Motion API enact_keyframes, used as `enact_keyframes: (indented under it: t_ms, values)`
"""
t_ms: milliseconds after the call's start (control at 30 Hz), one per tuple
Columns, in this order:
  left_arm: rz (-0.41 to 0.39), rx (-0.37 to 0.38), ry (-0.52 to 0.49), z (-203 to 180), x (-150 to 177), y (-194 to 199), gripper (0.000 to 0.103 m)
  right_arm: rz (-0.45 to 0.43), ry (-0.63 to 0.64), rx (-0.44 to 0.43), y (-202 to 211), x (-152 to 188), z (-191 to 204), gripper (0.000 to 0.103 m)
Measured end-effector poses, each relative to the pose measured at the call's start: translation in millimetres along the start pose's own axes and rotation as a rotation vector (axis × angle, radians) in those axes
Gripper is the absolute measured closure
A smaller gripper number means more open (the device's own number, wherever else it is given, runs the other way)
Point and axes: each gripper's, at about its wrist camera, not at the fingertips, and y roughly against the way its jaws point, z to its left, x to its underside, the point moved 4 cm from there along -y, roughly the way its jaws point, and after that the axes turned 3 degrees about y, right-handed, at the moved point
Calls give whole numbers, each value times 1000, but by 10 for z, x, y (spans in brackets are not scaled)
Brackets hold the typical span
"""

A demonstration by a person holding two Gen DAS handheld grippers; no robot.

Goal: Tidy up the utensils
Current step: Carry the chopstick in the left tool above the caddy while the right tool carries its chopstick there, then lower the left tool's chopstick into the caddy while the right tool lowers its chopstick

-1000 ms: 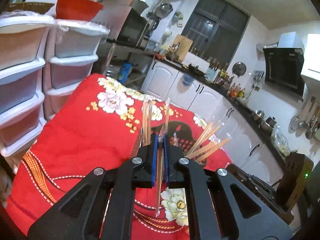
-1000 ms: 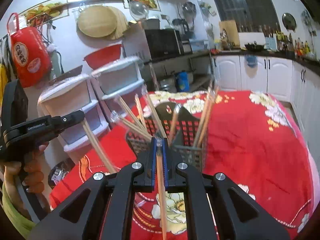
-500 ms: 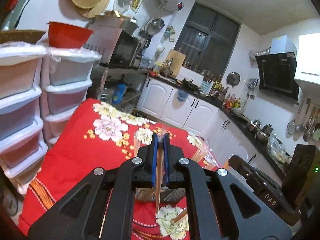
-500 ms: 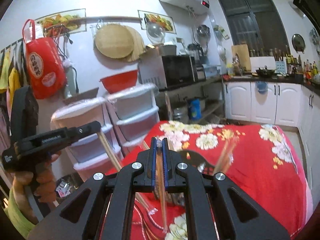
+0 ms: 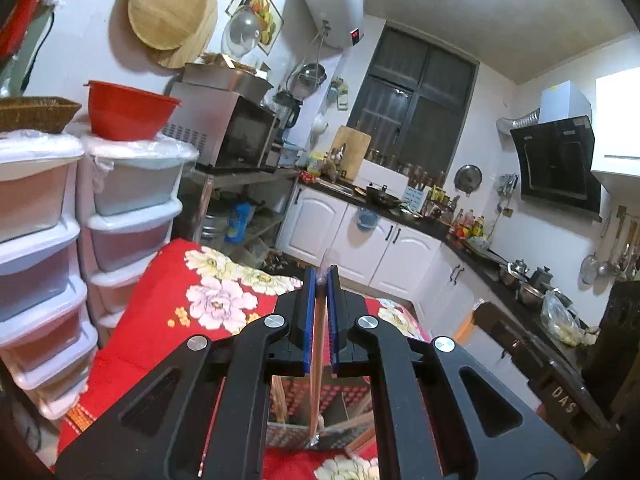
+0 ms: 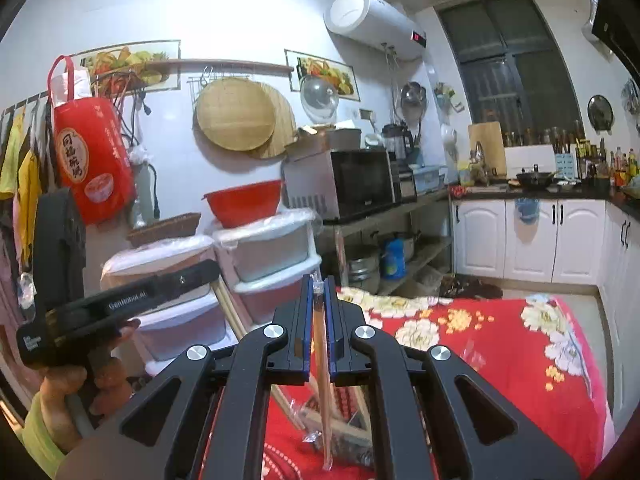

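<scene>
My left gripper is shut on a wrapped pair of wooden chopsticks that hangs down toward the mesh utensil basket below it. My right gripper is shut on another wrapped pair of chopsticks, its lower end hanging over the same basket. More chopsticks stand in the basket. The left gripper also shows in the right wrist view, at the left, with its chopsticks slanting down to the basket.
The basket stands on a table with a red flowered cloth. Stacked plastic drawers with a red bowl on top stand to the left. White kitchen cabinets and a dark counter lie beyond.
Both grippers have risen and tilted up, lifting their chopsticks out of the basket. The table and basket have dropped low in both views.
</scene>
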Motion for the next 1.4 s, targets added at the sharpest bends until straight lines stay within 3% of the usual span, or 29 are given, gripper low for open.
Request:
enact_keyframes:
  t_ms: [467, 1400]
  values:
    - [-16, -62, -79, -84, 14, -384, 102, -57, 24, 86, -281, -106, -287, 97]
    - [107, -114, -70, 206, 682, -960, 102, 133, 8, 126, -956, 737, -471, 97]
